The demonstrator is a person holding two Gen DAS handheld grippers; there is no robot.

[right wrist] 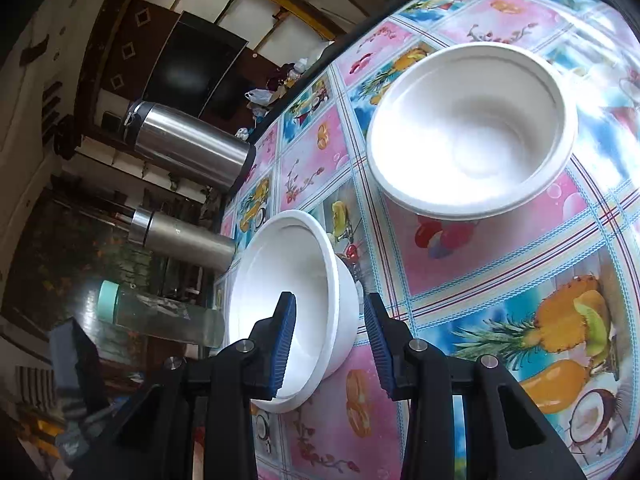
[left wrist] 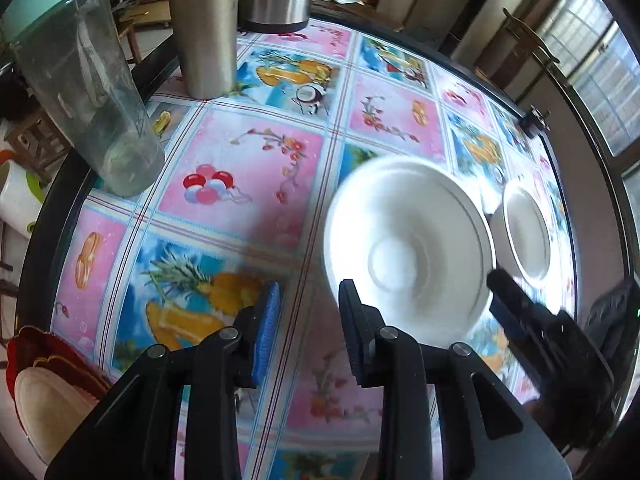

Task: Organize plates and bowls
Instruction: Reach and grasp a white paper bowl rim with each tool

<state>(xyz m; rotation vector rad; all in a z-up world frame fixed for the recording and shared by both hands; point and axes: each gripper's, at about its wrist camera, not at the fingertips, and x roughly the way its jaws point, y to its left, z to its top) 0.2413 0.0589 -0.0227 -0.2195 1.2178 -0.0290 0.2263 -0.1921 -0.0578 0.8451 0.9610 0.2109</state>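
While both grippers sit low over the desk (left wrist: pixel 248 152), neither pinches anything. Left gripper (left wrist: pixel 308 320): fingers spread, blue pads facing each other, only the fruit-print cloth between them. Its right finger (left wrist: pixel 356 332) is at the near rim of a white bowl (left wrist: pixel 404 248), blurred; contact unclear. Second white bowl (left wrist: pixel 524 232) lies just right of the first, close beside it, also upright on the desk. Right gripper (left wrist: pixel 532 320) shows in the left view as a dark blurred shape at the near edge of the second bowl.

Right wrist view: right gripper (right wrist: pixel 330 340) fingers spread, straddling the rim of the nearer bowl (right wrist: pixel 288 280); left finger (right wrist: pixel 284 336) inside the bowl, the other outside its wall. Pads not pressed on the wall as far as visible. Other bowl (right wrist: pixel 472 132) stands farther off on the desk, apart from the near one, empty.

Far desk edge: two steel flasks (left wrist: pixel 204 28) and a clear bottle (left wrist: pixel 92 92) with a mint lid, all upright. Red dish (left wrist: pixel 44 364) at the lower left of the left view, partly cut off.
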